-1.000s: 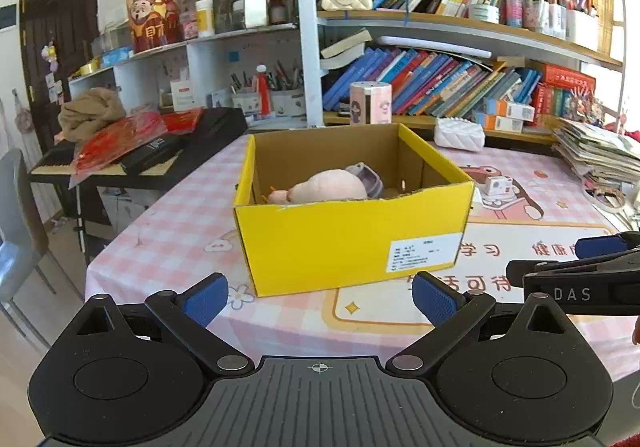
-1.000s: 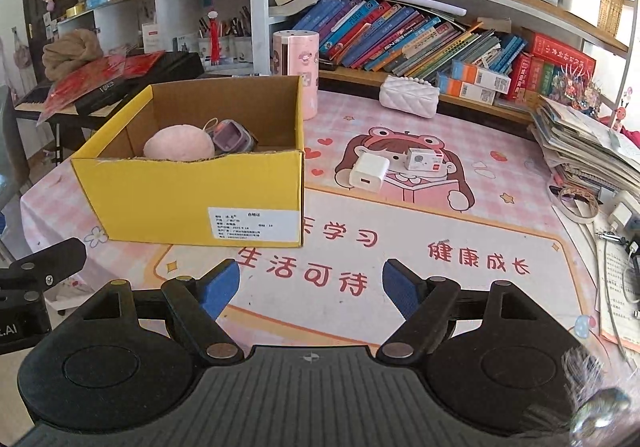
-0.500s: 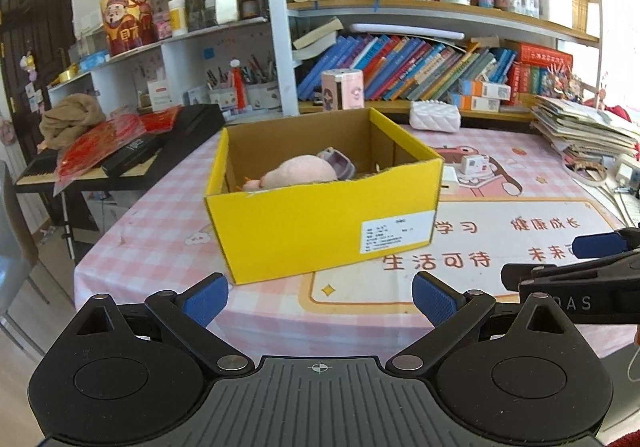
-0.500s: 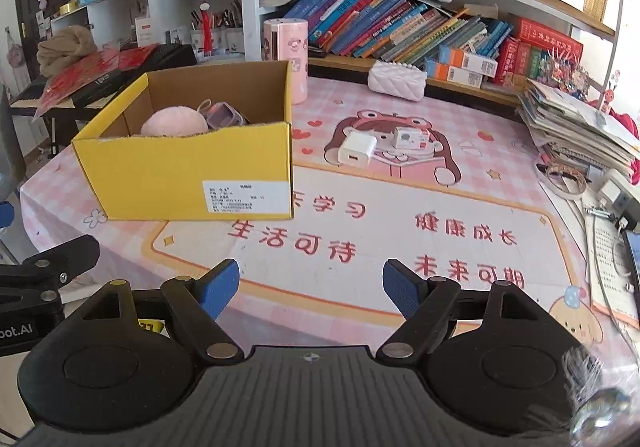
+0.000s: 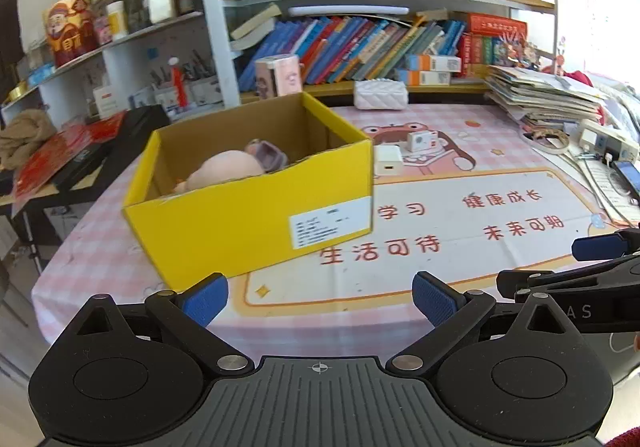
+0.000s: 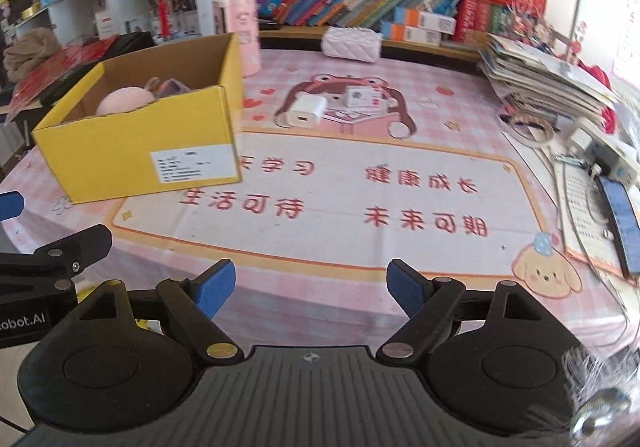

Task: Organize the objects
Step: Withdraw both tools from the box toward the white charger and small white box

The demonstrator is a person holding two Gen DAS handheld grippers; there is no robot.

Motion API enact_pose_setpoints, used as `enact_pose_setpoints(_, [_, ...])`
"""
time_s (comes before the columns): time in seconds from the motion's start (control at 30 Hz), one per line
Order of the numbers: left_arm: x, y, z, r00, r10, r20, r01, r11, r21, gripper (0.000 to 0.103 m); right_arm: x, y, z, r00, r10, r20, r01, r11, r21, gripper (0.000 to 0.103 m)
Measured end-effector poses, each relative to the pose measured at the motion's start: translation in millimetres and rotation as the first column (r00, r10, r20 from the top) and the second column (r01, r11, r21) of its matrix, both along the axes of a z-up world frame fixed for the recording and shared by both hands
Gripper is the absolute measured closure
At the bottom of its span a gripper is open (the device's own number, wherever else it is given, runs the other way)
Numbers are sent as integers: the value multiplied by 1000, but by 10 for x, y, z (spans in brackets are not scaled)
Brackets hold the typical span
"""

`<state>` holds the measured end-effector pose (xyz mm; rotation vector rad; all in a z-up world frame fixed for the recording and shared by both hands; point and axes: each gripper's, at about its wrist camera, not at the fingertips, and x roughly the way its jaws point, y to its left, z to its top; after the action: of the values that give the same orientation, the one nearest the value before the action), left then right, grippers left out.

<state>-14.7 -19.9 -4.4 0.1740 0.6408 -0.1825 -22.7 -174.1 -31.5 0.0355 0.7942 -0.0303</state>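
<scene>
A yellow cardboard box (image 5: 256,215) stands open on the pink table; it also shows in the right wrist view (image 6: 140,155). Inside lie a pink plush toy (image 5: 224,171) and a small purple item (image 5: 266,153). A white charger block (image 6: 306,112) and a small white gadget (image 6: 360,97) sit on the mat to the right of the box. My left gripper (image 5: 320,299) is open and empty, near the table's front edge. My right gripper (image 6: 310,289) is open and empty, over the front edge to the right of the left one.
A white quilted pouch (image 6: 352,43) and a pink cylinder (image 6: 238,33) stand at the back by the bookshelf. A stack of papers (image 6: 544,75), a power strip (image 6: 600,151) and a phone (image 6: 622,219) line the right side. A black case (image 5: 100,155) lies left of the table.
Both grippers have drawn back from the box and risen a little, and the views have swung right. Both stay open and empty. The box's contents have not moved.
</scene>
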Motion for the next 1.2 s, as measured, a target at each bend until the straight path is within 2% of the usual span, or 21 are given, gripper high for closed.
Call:
enact_pose_setpoints(0.37, [248, -426, -37, 998, -63, -12, 63, 998, 8, 3, 178, -401, -37, 998, -66, -22, 66, 998, 0, 21])
enact_pose_setpoints(0.87, [736, -936, -49, 996, -85, -7, 85, 996, -42, 3, 734, -871, -6, 998, -48, -33, 47, 998, -38, 21])
enact_pose_setpoints(1.2, [1117, -1233, -100, 998, -63, -14, 62, 995, -73, 3, 1140, -1227, -2, 999, -39, -39, 36, 997, -64, 21])
